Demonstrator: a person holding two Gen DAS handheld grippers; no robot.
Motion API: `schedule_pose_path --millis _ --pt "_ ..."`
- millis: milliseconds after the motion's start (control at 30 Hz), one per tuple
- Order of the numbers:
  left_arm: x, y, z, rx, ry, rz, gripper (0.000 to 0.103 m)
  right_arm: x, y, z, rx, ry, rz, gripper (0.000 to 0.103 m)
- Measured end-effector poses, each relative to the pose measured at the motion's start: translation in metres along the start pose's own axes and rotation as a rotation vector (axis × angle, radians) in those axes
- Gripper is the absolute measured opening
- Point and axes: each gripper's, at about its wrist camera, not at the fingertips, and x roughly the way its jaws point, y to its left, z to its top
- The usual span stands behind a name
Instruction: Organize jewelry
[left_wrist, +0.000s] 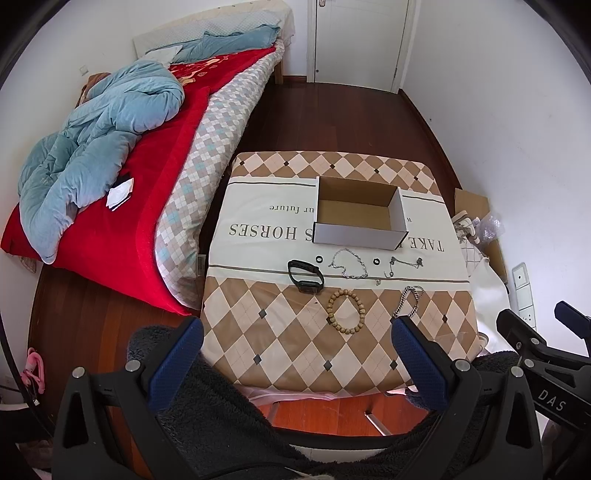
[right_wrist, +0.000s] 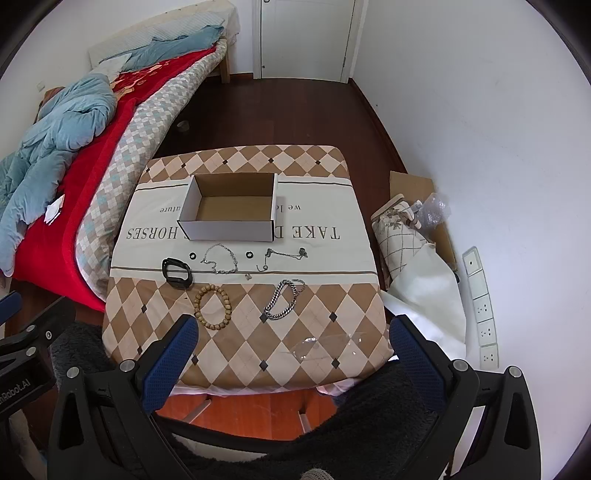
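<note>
Right, I see the bed (left_wrist: 122, 206) along the left, its checked side close against the counter (left_wrist: 295, 332), with dark wood floor (left_wrist: 332, 118) open beyond the far edge up to the white door (left_wrist: 358, 40). To the right, between counter and wall, lie a flat cardboard sheet (right_wrist: 417, 184), a bundle of fabric (right_wrist: 402, 236) and a power strip (right_wrist: 480, 295), so there is less room on that side. The counter wears a diamond-patterned cloth with a cream printed band; its near edge sits just past my fingers. The cardboard box (right_wrist: 229, 229) stands open on the band, nothing visible inside. In front of it run a black watch band (right_wrist: 177, 273), a thin silver chain (right_wrist: 221, 258), a second small chain (right_wrist: 284, 254) and two black rings (right_wrist: 192, 256), all apart from each other. Nearer me lie the wooden bead bracelet (right_wrist: 213, 308) and the heavy silver link bracelet (right_wrist: 282, 299), well apart. The left gripper (left_wrist: 295, 354) and right gripper (right_wrist: 291, 354) both hover at the near edge, fingers spread wide, holding nothing
</note>
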Motion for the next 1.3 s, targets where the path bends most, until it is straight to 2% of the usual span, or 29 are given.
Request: schedule_pose_path --millis 1300 --pt "-0.003 -0.005 0.005 0.001 -0.008 -0.001 0.103 -0.009 0.0 0.002 -0.001 -0.017 0.001 0.103"
